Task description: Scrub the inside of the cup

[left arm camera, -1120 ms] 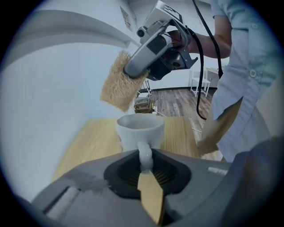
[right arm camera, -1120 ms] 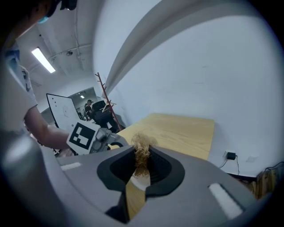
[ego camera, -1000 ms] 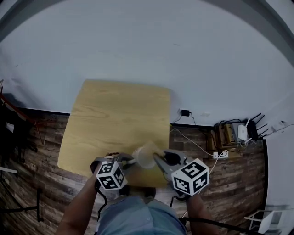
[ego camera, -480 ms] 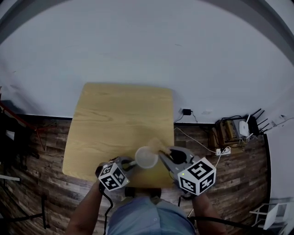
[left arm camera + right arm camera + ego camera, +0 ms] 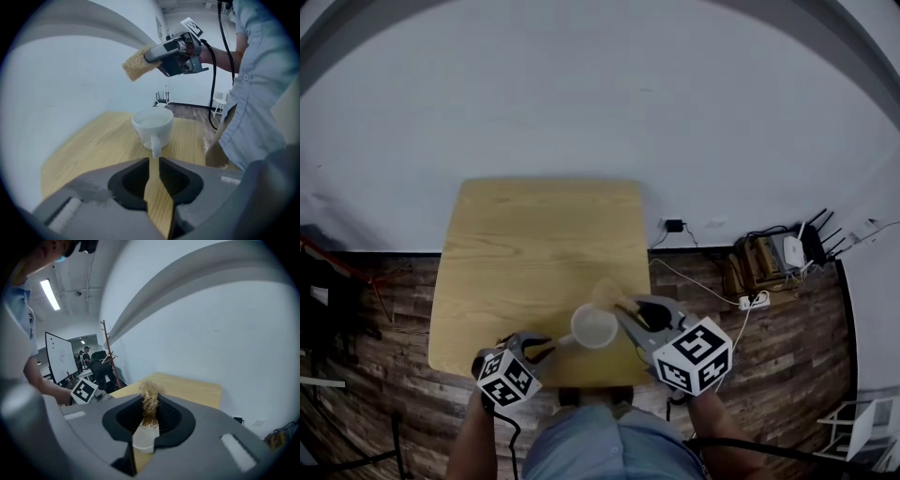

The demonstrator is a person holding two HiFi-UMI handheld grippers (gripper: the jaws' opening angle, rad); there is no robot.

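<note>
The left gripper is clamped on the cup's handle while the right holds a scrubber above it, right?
No: the left gripper has just been opening, empty, short of the handle of the cup, as the left gripper view shows. The right gripper does hold the scrubber above it.

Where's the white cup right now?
In the head view the white cup stands on the wooden table by the person's edge, just left of the right gripper, which holds a sponge.

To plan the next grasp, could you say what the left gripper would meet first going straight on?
Probably the white cup's handle, straight ahead of the left gripper; its jaws have just been opening, with nothing between them.
</note>
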